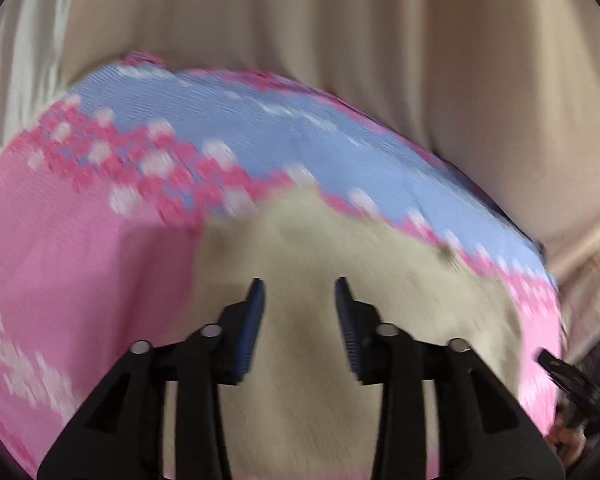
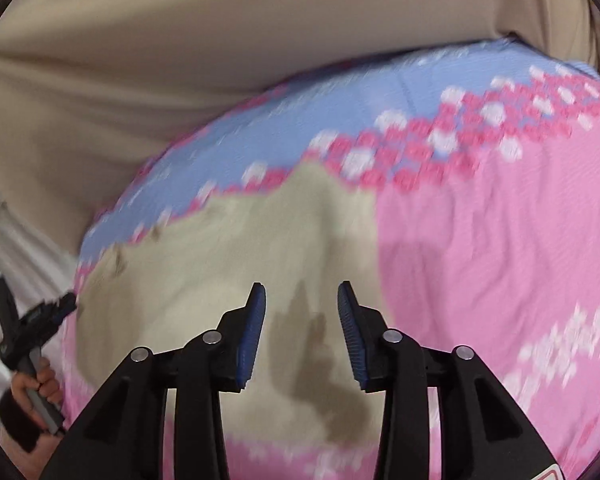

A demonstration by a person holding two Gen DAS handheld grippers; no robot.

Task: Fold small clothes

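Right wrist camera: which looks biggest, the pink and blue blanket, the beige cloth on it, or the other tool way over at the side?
1. Pink and blue blanket
2. Beige cloth
3. Left tool, though it sits at the picture's edge, so its true size is unsure.

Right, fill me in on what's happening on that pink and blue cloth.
A person holds a claw in each hand over a beige garment lying on a pink and blue patterned cloth. The left claw and right claw are both open, with nothing between their fingers. Neither visibly grips the garment, which has a darker patch on it. The frames are blurred, and no fold can be made out.
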